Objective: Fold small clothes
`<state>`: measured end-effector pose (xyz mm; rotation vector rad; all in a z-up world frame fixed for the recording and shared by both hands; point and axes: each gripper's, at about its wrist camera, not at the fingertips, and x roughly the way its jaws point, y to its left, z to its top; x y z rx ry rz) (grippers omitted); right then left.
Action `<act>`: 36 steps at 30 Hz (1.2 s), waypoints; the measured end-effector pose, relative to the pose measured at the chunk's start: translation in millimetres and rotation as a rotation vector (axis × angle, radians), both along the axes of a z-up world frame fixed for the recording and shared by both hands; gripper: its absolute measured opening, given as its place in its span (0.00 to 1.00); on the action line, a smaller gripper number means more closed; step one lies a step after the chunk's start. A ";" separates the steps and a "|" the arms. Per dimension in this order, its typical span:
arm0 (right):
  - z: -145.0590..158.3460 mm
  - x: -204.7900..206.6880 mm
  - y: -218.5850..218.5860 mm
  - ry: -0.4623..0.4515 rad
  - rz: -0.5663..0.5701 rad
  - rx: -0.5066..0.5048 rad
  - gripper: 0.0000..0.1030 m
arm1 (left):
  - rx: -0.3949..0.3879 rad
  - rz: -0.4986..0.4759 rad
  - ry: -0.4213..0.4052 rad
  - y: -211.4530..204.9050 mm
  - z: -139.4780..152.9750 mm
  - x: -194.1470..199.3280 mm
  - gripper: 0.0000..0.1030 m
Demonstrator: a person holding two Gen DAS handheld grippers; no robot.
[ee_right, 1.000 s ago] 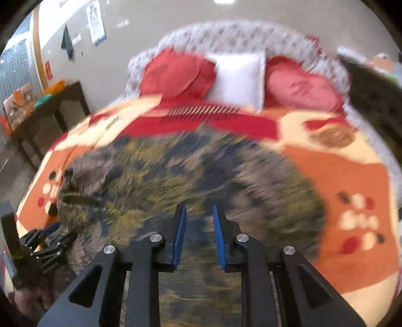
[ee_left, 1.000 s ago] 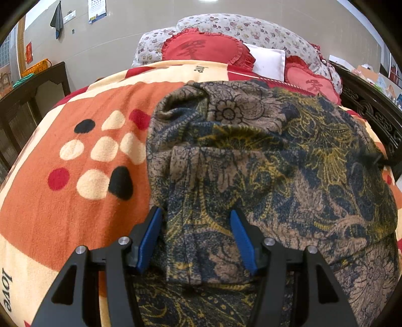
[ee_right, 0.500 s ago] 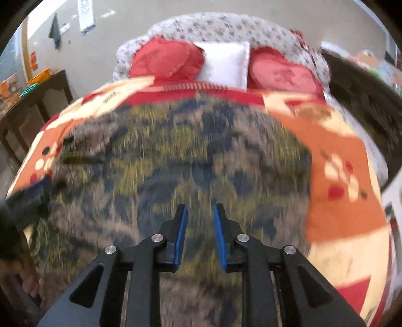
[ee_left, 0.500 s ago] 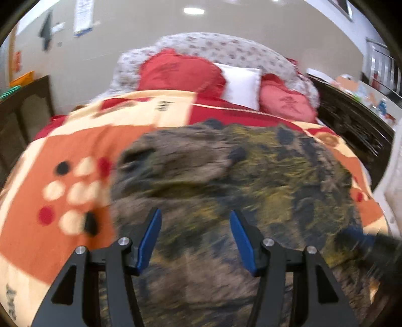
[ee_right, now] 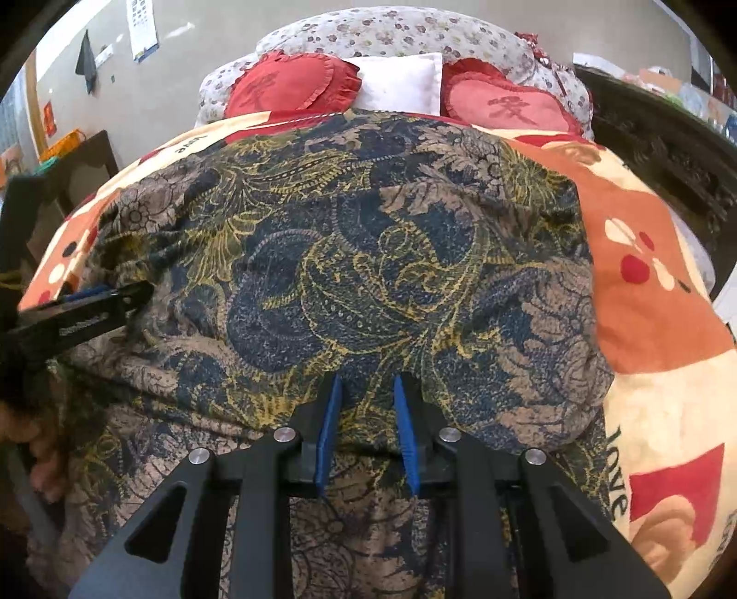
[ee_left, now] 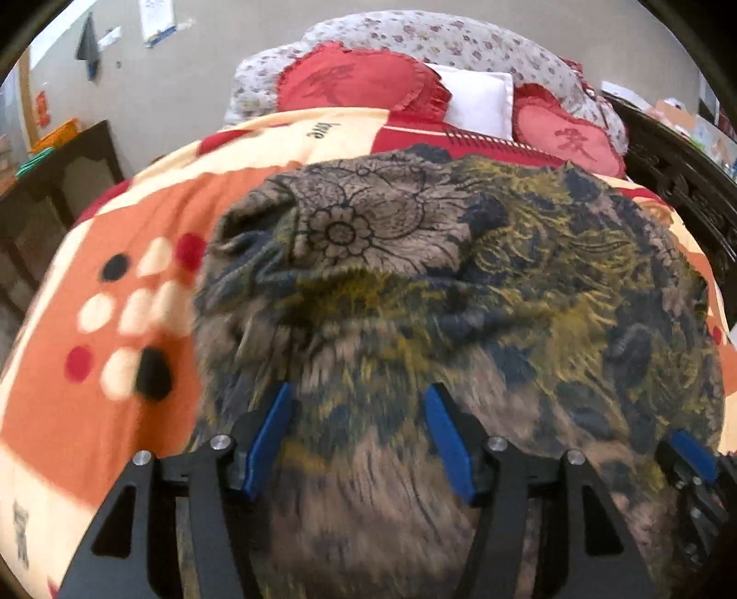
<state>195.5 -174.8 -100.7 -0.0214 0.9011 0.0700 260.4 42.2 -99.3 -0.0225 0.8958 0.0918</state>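
Note:
A dark blue, tan and yellow paisley garment (ee_left: 506,285) (ee_right: 368,258) lies spread and rumpled on the orange, cream and red quilt (ee_left: 115,368) (ee_right: 645,299). My left gripper (ee_left: 357,414) hovers over the garment's near left part, jaws wide and opening a little. Cloth lies under and between the pads, which are not pressing on it. It also shows as a black finger at the left edge of the right wrist view, the left gripper (ee_right: 110,299). My right gripper (ee_right: 366,424) stands over the near middle of the garment with a narrow gap and nothing pinched. It shows low right as right gripper (ee_left: 691,456).
Two red heart cushions (ee_right: 290,87) (ee_left: 566,133) and a white pillow (ee_right: 396,83) lean on the flowered headboard (ee_left: 437,37). A dark carved bed frame (ee_right: 668,152) runs along the right. A dark wooden side table (ee_left: 60,184) stands left. A hand (ee_right: 41,442) shows low left.
Both grippers have shifted over the garment, and each now shows at the edge of the other's view. The garment's left edge looks bunched higher. The right jaws stand slightly wider.

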 end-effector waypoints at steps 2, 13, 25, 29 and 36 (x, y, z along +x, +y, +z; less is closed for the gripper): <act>1.1 -1.0 -3.0 -0.003 -0.002 0.003 0.24 | -0.048 -0.012 -0.006 -8.3 3.3 -17.2 0.62; 1.8 1.0 -3.3 -0.002 -0.001 0.013 0.24 | 0.004 -0.025 -0.012 -25.2 -21.6 -33.6 0.66; 0.9 1.3 -7.2 -0.002 -0.001 0.045 0.25 | -0.016 -0.020 -0.017 -15.3 -20.5 -35.2 0.67; 1.1 1.3 -9.6 -0.003 -0.002 0.061 0.25 | -0.017 -0.019 -0.018 -16.3 -20.6 -35.7 0.67; 4.5 3.3 -19.2 0.009 0.042 0.179 0.47 | -0.032 -0.029 -0.015 -13.1 -19.7 -35.7 0.71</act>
